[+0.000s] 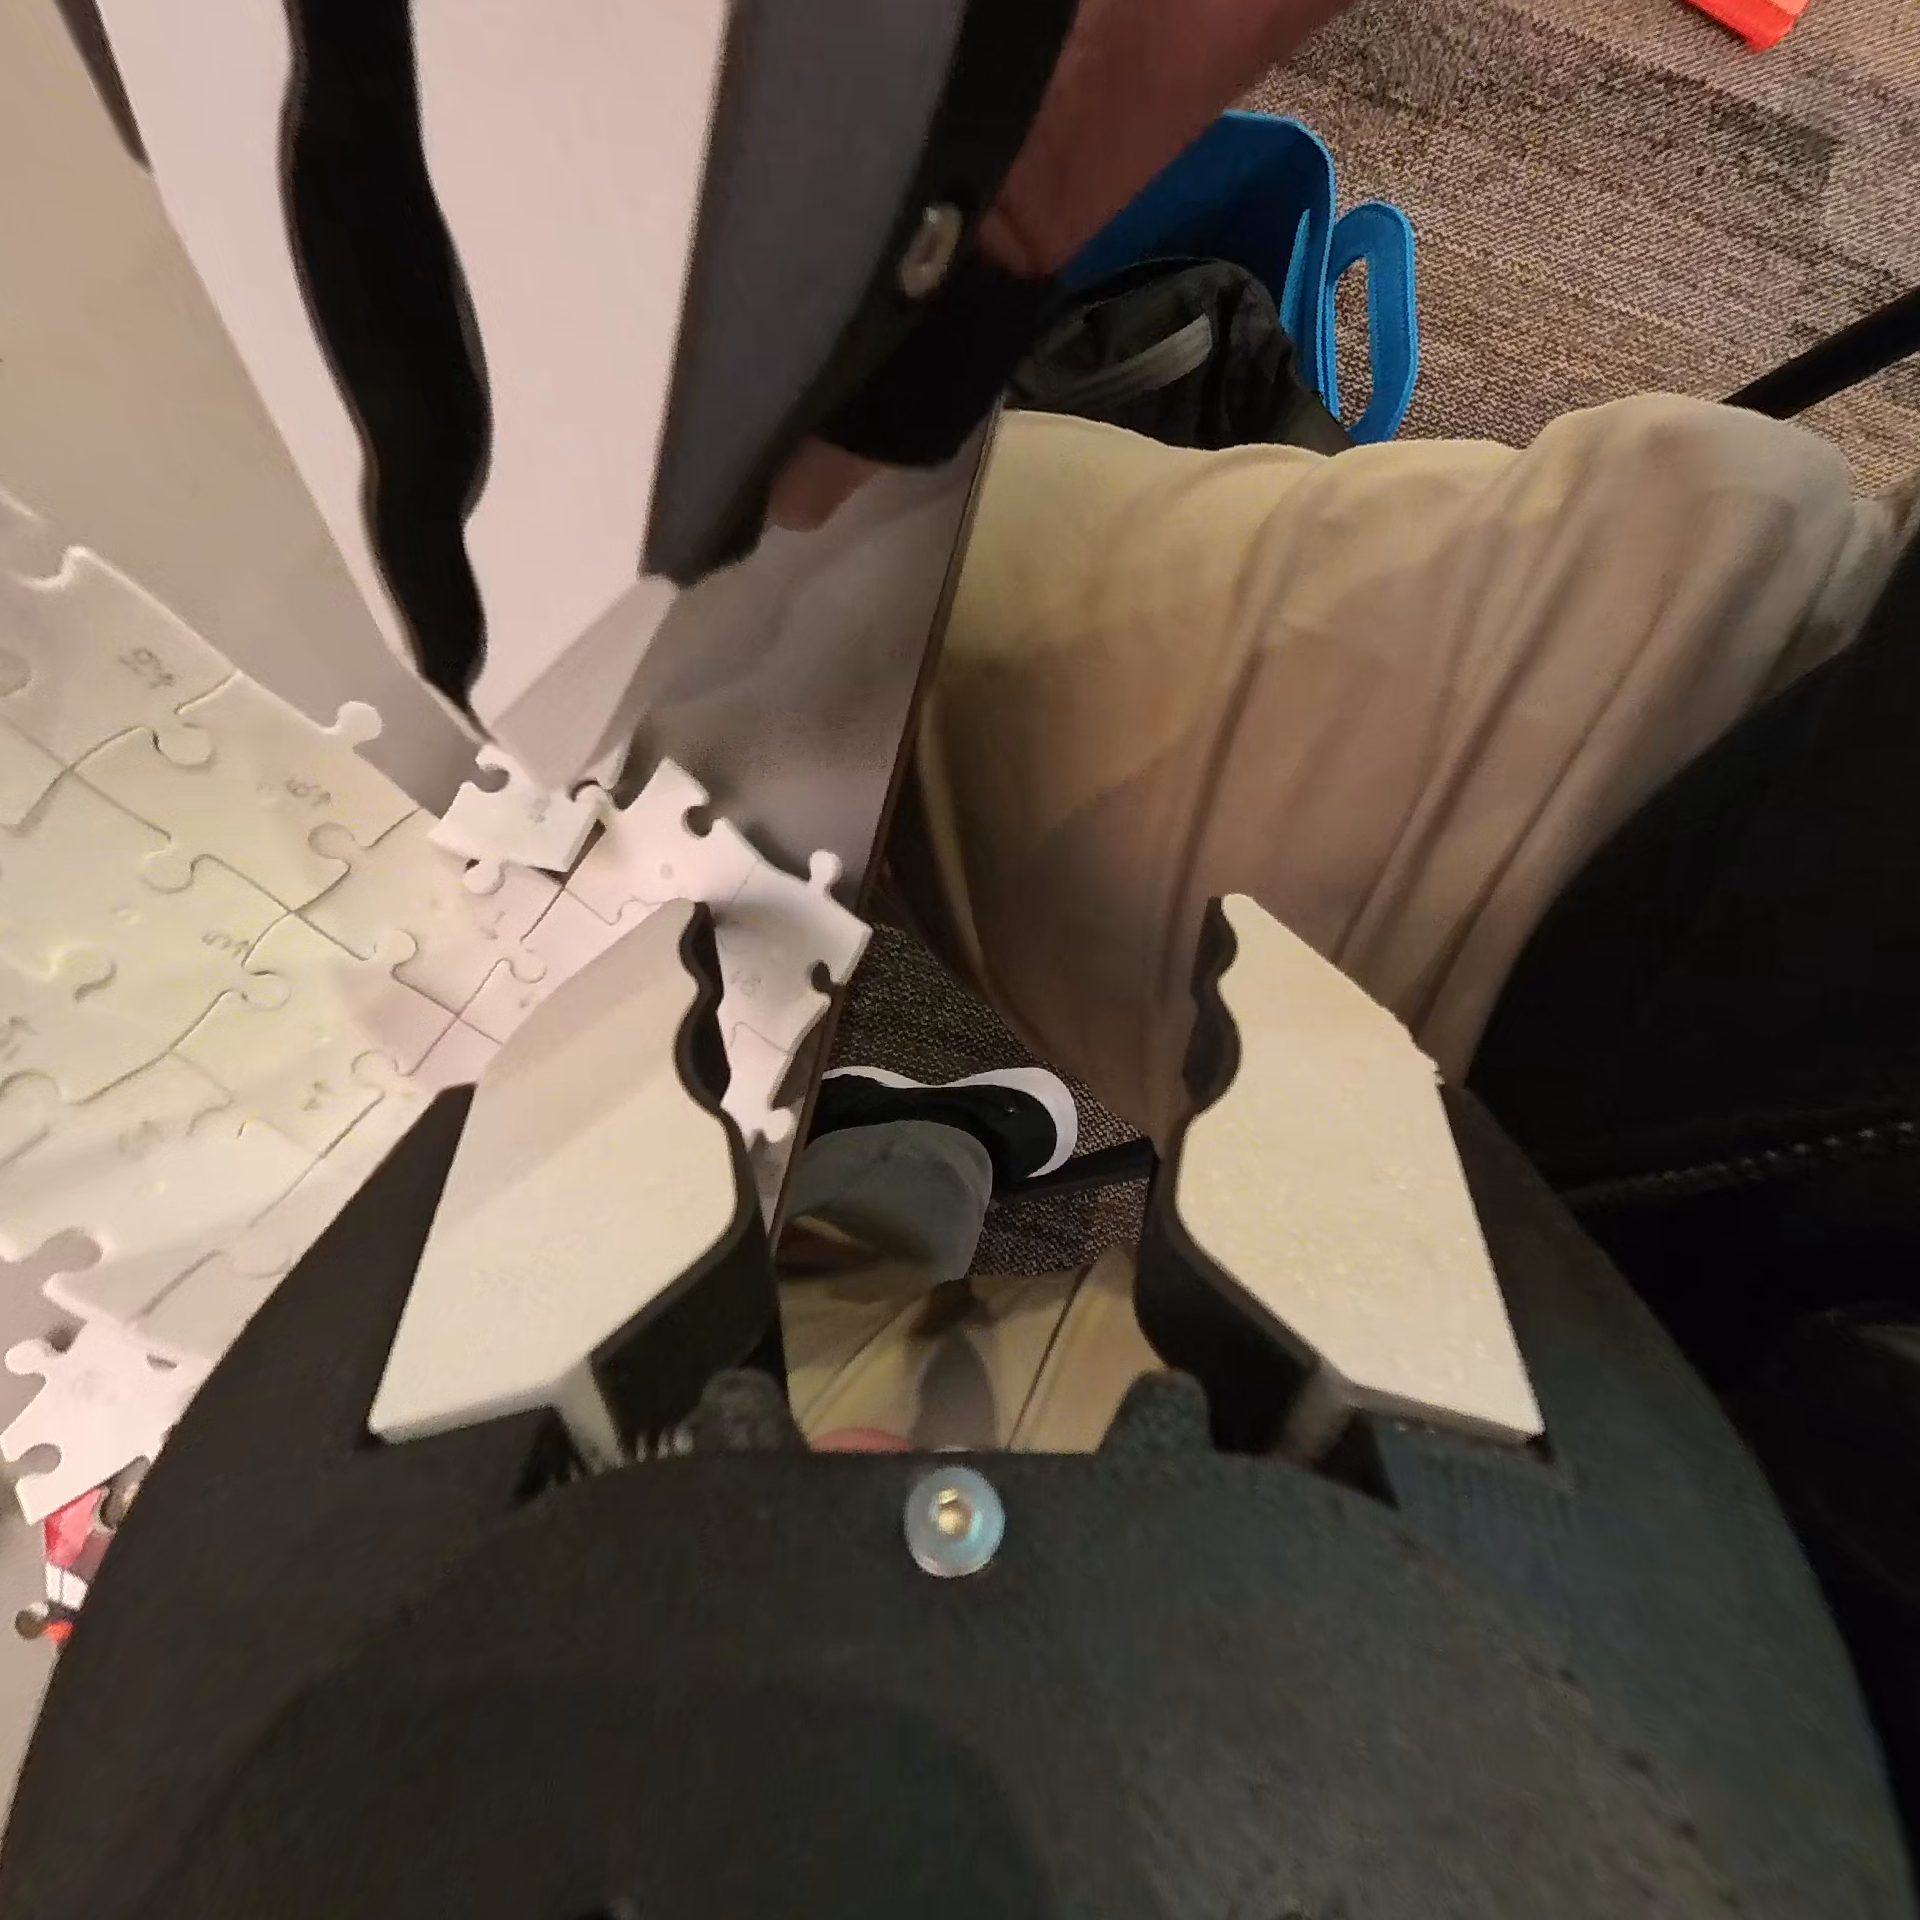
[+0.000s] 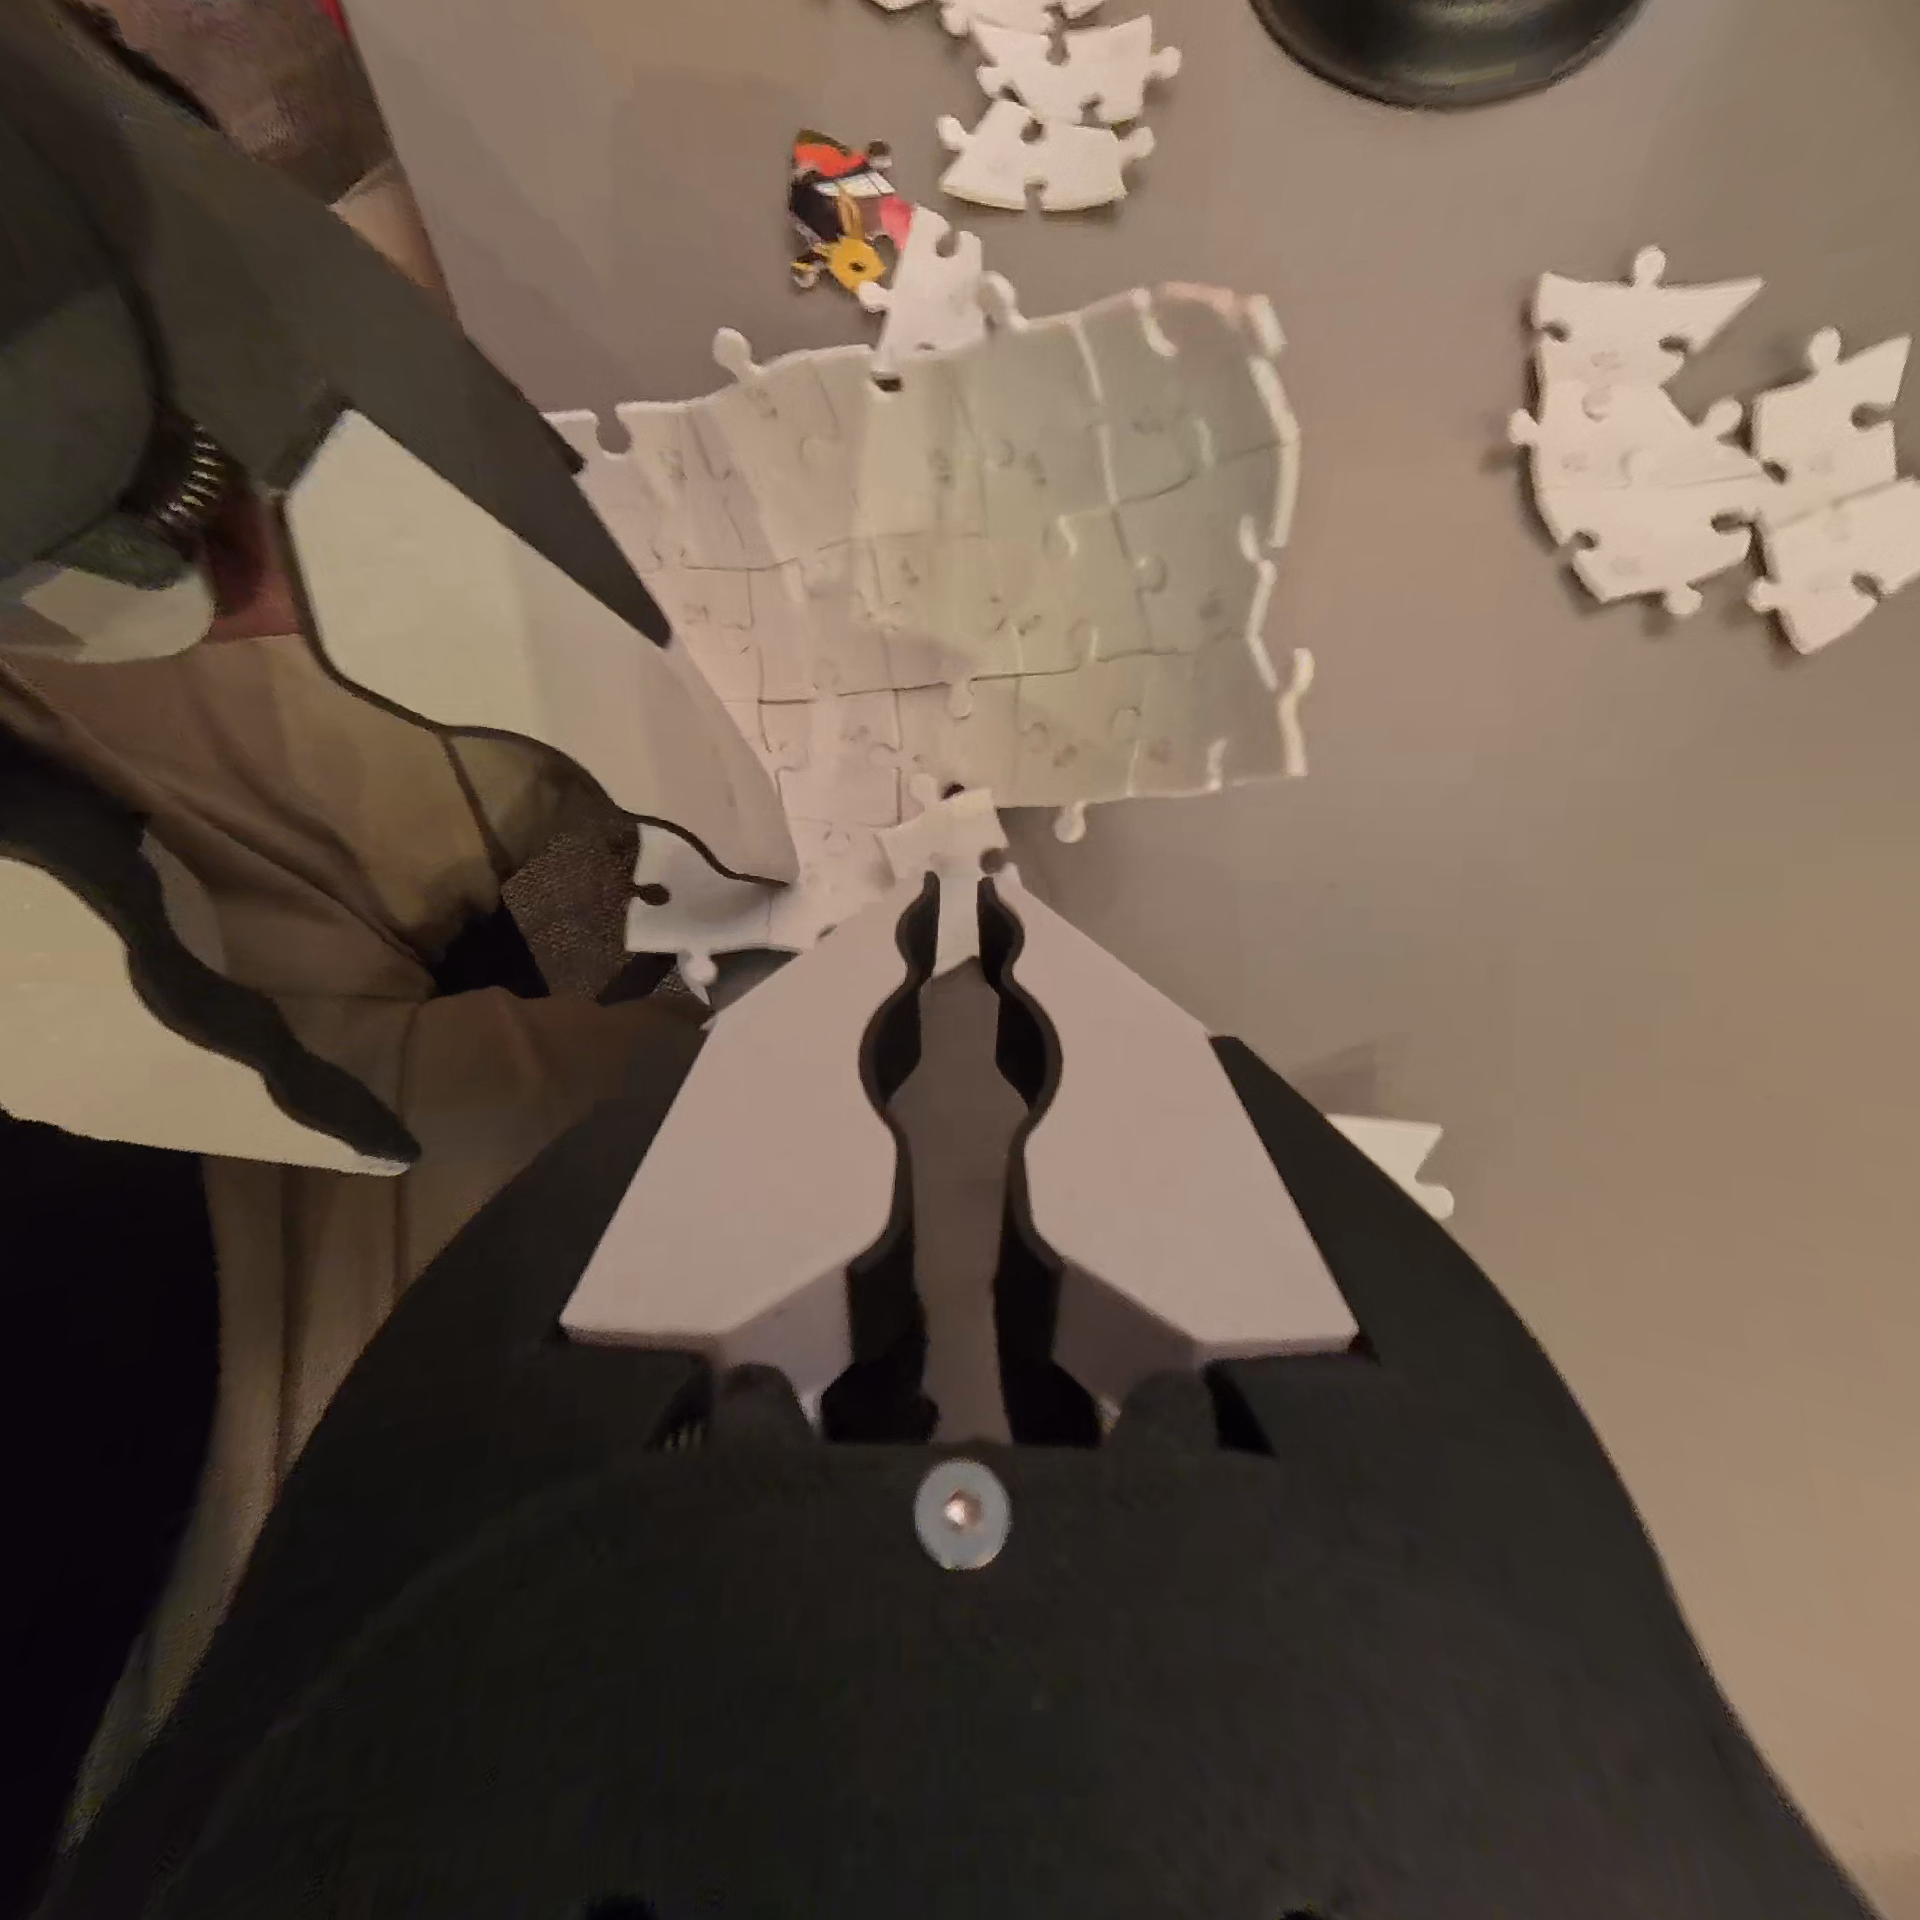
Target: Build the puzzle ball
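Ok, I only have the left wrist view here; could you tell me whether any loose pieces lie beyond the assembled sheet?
Observer: Yes. A cluster of joined white pieces lies on the grey table, apart from the assembled sheet.
Operator: Thank you. Are there any others farther out?
Observer: A smaller joined group lies past the sheet's far edge, near a black round object.
Operator: And is there anything close to the right gripper?
Observer: One more white piece lies beside the right gripper, partly hidden by its body. The gripper is shut on a single white puzzle piece.
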Motion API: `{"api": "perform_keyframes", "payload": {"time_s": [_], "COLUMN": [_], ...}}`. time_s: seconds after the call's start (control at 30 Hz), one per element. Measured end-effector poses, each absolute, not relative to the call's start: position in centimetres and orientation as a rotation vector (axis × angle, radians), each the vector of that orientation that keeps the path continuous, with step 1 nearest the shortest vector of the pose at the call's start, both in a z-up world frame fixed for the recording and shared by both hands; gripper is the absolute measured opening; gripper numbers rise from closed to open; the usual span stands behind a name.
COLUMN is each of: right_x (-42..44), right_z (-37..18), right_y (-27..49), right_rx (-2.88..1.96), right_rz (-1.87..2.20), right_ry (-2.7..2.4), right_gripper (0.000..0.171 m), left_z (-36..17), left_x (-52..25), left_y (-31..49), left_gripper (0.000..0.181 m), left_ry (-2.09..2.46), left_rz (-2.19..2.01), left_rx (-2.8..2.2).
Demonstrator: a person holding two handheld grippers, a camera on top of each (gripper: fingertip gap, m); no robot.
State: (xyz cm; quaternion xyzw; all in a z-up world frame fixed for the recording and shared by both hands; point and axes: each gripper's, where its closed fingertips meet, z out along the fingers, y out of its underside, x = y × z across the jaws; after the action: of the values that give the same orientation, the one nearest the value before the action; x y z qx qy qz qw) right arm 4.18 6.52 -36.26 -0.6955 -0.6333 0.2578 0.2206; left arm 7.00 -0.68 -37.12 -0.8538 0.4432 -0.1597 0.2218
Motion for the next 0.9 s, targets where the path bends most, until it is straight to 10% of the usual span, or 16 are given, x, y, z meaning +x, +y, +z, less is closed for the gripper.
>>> {"api": "perform_keyframes", "payload": {"time_s": [0.9], "right_x": [3.1], "right_z": [-37.0], "right_y": [5.6], "right_rx": [-2.037], "right_rz": [0.699], "right_ry": [-1.648], "right_gripper": [0.000], "left_z": [-37.2], "left_x": [7.4], "left_y": [0.0], "left_gripper": [0.089], "left_ry": [1.177], "left_rz": [-0.451], "left_rx": [-2.347]}}
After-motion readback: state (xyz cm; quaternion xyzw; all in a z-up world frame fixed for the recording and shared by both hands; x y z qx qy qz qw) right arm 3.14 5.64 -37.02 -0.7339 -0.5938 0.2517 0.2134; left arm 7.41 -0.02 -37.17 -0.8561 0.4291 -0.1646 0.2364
